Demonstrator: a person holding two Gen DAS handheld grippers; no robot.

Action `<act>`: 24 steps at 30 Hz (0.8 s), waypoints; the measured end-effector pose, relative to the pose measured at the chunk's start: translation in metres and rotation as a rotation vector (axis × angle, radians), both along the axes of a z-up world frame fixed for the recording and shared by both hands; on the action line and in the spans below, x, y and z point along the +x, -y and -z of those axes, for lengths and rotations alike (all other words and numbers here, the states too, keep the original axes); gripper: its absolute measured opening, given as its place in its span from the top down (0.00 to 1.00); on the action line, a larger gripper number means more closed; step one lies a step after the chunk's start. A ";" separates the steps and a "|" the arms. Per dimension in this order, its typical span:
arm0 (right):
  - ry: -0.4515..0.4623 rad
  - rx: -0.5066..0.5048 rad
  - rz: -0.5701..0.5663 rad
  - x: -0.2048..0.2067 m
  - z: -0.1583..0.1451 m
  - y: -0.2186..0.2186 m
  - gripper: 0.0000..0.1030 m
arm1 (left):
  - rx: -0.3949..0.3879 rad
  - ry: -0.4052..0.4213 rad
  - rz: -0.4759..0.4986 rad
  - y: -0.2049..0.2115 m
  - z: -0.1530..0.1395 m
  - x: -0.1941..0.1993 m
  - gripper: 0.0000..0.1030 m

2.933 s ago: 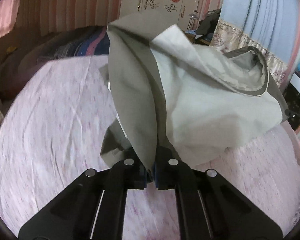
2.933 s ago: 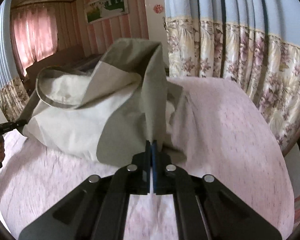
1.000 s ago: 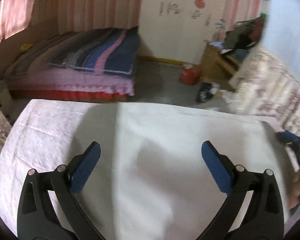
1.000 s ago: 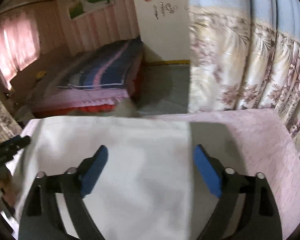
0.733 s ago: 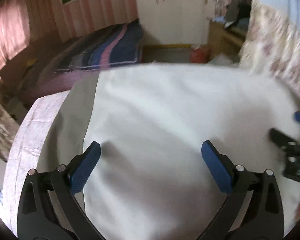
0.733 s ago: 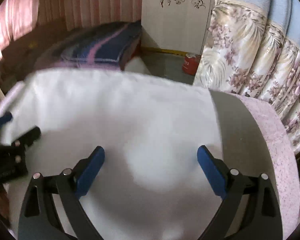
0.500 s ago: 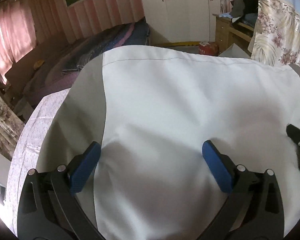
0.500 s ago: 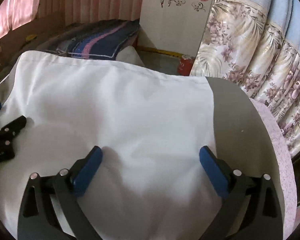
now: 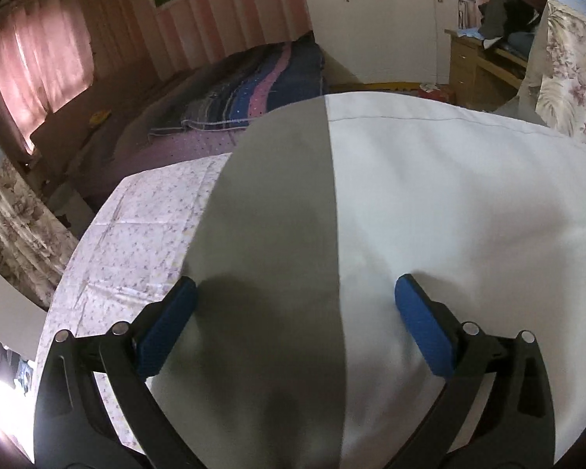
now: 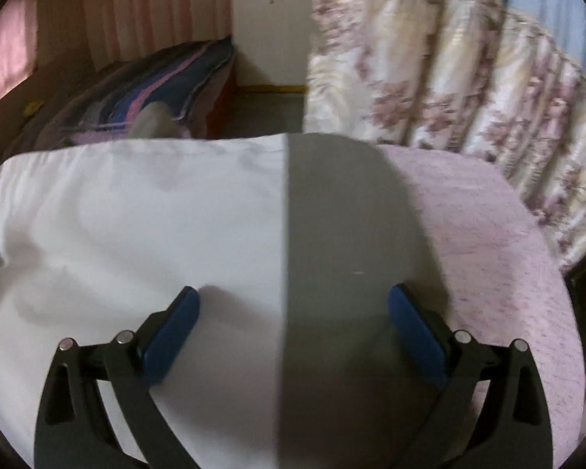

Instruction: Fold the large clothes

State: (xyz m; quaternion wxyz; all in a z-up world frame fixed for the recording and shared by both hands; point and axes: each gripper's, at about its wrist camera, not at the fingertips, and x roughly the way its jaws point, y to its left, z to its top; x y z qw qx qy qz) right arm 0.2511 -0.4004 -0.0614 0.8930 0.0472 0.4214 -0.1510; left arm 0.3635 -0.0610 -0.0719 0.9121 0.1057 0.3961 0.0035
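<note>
Garment: a large white garment (image 9: 429,203) with grey side panels (image 9: 277,203) lies spread flat on the bed (image 9: 144,226), covering most of the pink flowered bedspread.
Left gripper: the left gripper (image 9: 293,324) hovers over the seam where the grey panel meets the white, fingers (image 9: 166,324) spread wide apart, holding nothing.
Right gripper: the right gripper (image 10: 291,326) hangs over the matching seam on the other side, fingers (image 10: 416,336) also wide apart and empty.
Why so placed: the cloth looks laid out smooth so that the side panels can be turned in; each gripper sits above its own grey edge, which I take as readiness to pick up that side.
Direction: the stitched hem (image 9: 429,117) lies at the far end, away from the person, near the bed's far edge; the near end runs under the grippers and out of sight.
Long axis: seemingly along the seams, from the person toward the far hem, though the full length is hidden.
Surroundings: a second bed (image 9: 254,86) with a striped blanket stands beyond, flowered curtains (image 10: 449,90) hang to the right.
</note>
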 end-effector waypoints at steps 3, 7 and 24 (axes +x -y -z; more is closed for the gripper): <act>-0.024 -0.072 0.035 -0.005 0.000 0.008 0.05 | 0.000 0.001 -0.007 -0.006 0.000 0.001 0.03; 0.014 -0.048 0.025 -0.011 -0.012 0.019 0.05 | -0.089 -0.006 0.022 -0.015 -0.008 0.001 0.03; -0.112 0.087 -0.253 0.095 0.008 -0.031 0.03 | -0.079 -0.092 0.066 0.050 0.009 0.060 0.03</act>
